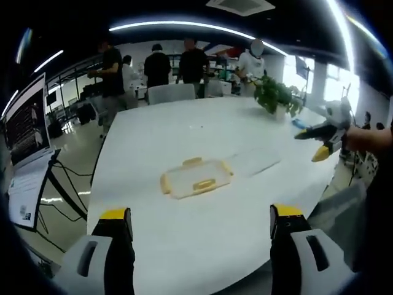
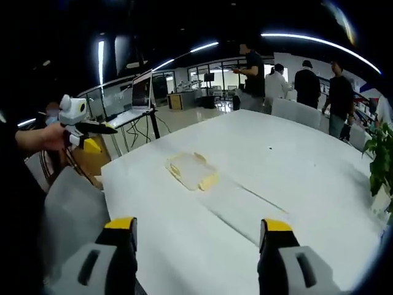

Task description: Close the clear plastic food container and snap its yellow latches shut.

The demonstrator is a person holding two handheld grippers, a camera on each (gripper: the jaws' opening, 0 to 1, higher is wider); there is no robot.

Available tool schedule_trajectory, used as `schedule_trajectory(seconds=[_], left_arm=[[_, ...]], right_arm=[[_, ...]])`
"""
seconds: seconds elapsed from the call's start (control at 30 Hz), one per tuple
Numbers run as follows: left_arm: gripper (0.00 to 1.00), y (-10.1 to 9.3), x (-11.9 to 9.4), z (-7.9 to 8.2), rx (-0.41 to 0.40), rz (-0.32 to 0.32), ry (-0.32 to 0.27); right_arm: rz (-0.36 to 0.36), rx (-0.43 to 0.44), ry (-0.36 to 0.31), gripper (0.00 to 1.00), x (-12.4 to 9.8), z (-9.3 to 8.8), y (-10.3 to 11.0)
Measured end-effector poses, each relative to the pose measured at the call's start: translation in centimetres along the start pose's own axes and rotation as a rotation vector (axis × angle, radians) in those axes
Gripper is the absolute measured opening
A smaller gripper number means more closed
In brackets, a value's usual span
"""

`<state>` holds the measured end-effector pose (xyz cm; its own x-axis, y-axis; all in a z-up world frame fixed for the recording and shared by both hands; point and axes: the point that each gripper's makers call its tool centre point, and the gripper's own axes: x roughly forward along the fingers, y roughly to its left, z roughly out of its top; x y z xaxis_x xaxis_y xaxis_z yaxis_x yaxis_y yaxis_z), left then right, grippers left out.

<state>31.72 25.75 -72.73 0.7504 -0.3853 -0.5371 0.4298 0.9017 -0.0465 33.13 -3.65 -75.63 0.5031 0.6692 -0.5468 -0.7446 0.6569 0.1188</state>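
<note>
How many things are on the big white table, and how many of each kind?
Clear plastic food container with yellow latches: 1
Potted green plant: 1
Total on the white table: 2
Both grippers, the left and the right, are held open above the table, not on it.

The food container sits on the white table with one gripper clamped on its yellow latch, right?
No. The food container does lie on the white table, but nothing grips its latch. The left gripper view shows the left gripper open and well short of it.
</note>
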Motion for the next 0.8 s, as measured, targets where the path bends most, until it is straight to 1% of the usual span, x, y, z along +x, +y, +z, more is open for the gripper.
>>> schedule_trajectory(seconds=[0.03,0.2,0.27,0.33,0.4,0.5,0.57,0.6,0.8], left_arm=[[0.92,0.0,0.1,-0.1,-0.001,-0.001,0.003],[0.92,0.4,0.4,-0.5,-0.009,-0.003,0.014],[0.92,0.6,0.4,-0.6,-0.01,0.0,0.023],[0.92,0.7,0.4,-0.3,0.003,0.002,0.015],[0.93,0.8,0.6,-0.2,0.012,0.002,0.018],[0.93,1.3,1.2,-0.6,0.009,-0.001,0.035],[0.93,1.6,1.6,-0.7,0.005,-0.002,0.036],[0.93,1.8,1.9,-0.9,0.002,-0.005,0.041],[0.93,2.6,3.0,-1.7,0.006,-0.014,0.072]], right_arm=[[0.015,0.026,0.0,0.82,0.1,0.0,0.2],[0.023,-0.004,0.022,0.82,0.7,-0.2,0.2],[0.029,-0.004,0.015,0.82,0.8,0.0,0.3],[0.033,-0.001,0.013,0.82,1.0,0.3,0.2],[0.038,-0.01,0.023,0.82,1.4,0.3,0.2],[0.055,-0.019,0.045,0.82,1.9,0.3,0.2],[0.059,-0.036,0.052,0.82,2.3,0.4,0.0],[0.059,-0.053,0.042,0.82,2.5,0.7,-0.2],[0.054,-0.06,0.041,0.82,3.4,1.3,-1.2]])
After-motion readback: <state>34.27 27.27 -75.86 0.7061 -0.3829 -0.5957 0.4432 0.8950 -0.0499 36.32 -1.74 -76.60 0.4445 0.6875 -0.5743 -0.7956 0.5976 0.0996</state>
